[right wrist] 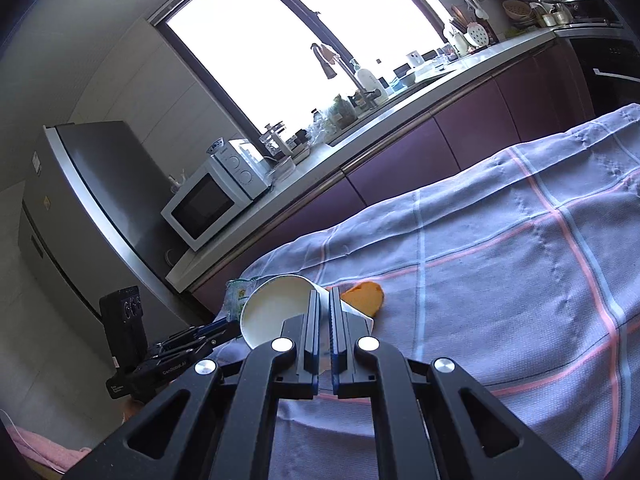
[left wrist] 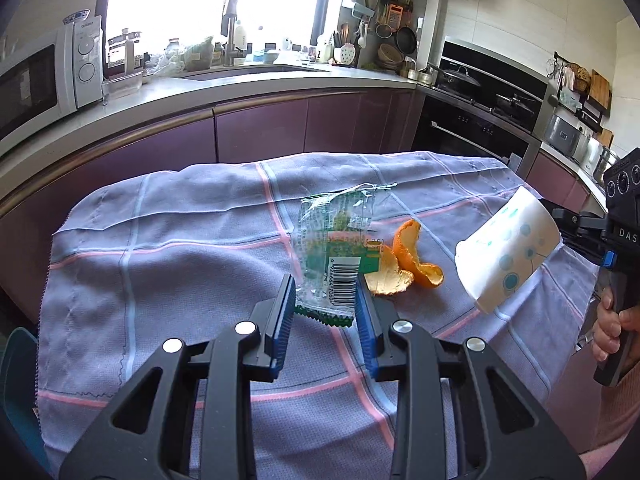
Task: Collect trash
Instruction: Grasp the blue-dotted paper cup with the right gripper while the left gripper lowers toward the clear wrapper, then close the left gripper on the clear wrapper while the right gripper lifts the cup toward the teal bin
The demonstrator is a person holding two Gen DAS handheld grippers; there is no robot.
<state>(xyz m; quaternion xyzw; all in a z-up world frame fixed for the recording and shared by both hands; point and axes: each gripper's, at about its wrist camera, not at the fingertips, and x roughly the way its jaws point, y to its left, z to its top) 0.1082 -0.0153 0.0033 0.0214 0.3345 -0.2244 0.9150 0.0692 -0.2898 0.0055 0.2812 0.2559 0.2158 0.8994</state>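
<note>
Left hand-held gripper (left wrist: 325, 294) holds its jaws narrow on the green-and-clear snack wrapper (left wrist: 334, 248), pads against the wrapper's lower edges, near the middle of the worktop (left wrist: 168, 280) under its checked cloth. Orange peel (left wrist: 404, 264) lies touching the wrapper at its three o'clock. Further toward three o'clock, the right hand-held gripper (right wrist: 325, 312) is pinched tight on the rim wall of a white paper cup (left wrist: 508, 248), tilted on its side above the cloth. A hand (left wrist: 612, 324) grips that tool's handle.

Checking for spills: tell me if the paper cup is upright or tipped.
Tipped. The paper cup is held off the cloth, its rim clamped in the right gripper; its empty mouth faces sideways.
</note>
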